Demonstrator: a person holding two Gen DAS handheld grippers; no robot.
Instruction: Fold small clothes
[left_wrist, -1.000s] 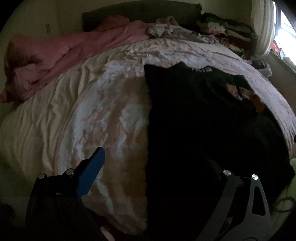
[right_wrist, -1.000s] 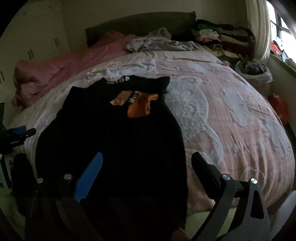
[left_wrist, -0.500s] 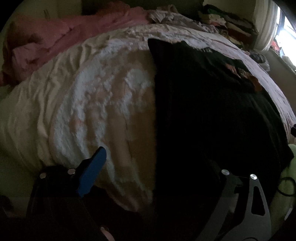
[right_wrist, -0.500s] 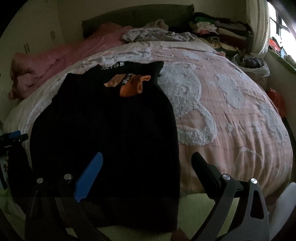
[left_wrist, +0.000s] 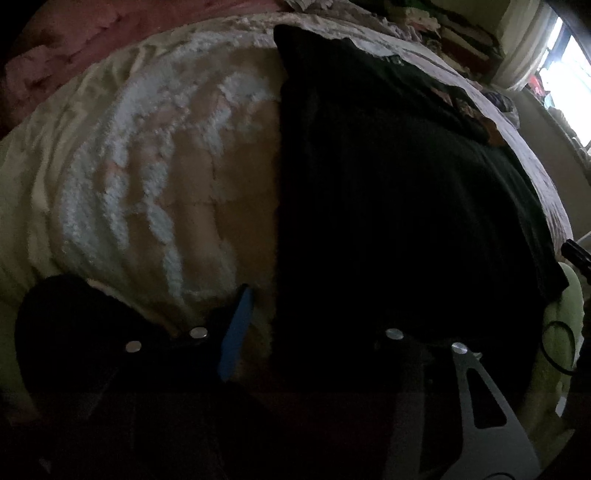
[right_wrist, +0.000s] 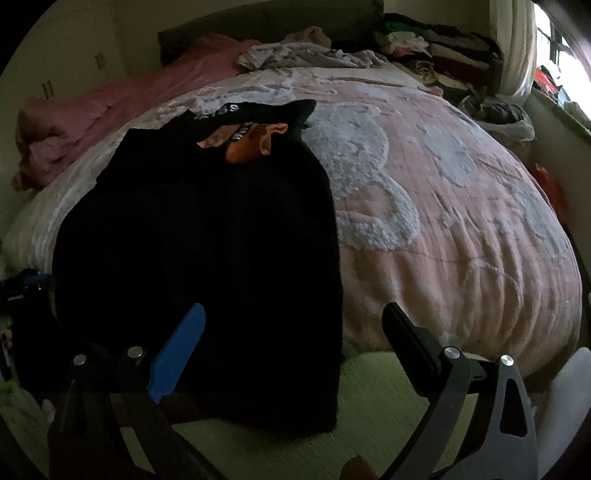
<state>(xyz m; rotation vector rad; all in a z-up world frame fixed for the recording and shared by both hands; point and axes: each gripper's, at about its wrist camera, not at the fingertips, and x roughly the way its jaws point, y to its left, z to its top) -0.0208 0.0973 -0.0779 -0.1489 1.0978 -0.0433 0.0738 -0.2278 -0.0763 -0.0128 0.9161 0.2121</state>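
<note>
A black garment (right_wrist: 203, 240) with an orange print (right_wrist: 251, 144) near its collar lies flat on the bed, its hem hanging over the near edge. My left gripper (left_wrist: 310, 306) is low at the garment's (left_wrist: 388, 184) left edge near the hem. Its jaws are closing, with the dark cloth edge between the blue pad (left_wrist: 236, 332) and the other finger, which is lost in shadow. A gap still shows beside the blue pad. My right gripper (right_wrist: 295, 310) stands open just above the hem's right part, the garment's right edge between its fingers, nothing gripped.
The bed carries a pink blanket (right_wrist: 443, 203) with fluffy white patterns. A pink duvet (right_wrist: 110, 107) is bunched at the back left, grey clothes (right_wrist: 306, 55) lie at the headboard, and stacked clothes (right_wrist: 436, 48) sit at the back right. Green fabric (right_wrist: 369, 406) hangs below the bed's near edge.
Both grippers have come down and closer to the garment's near hem. The left jaws have narrowed around the garment's left edge. The right jaws stay wide.
</note>
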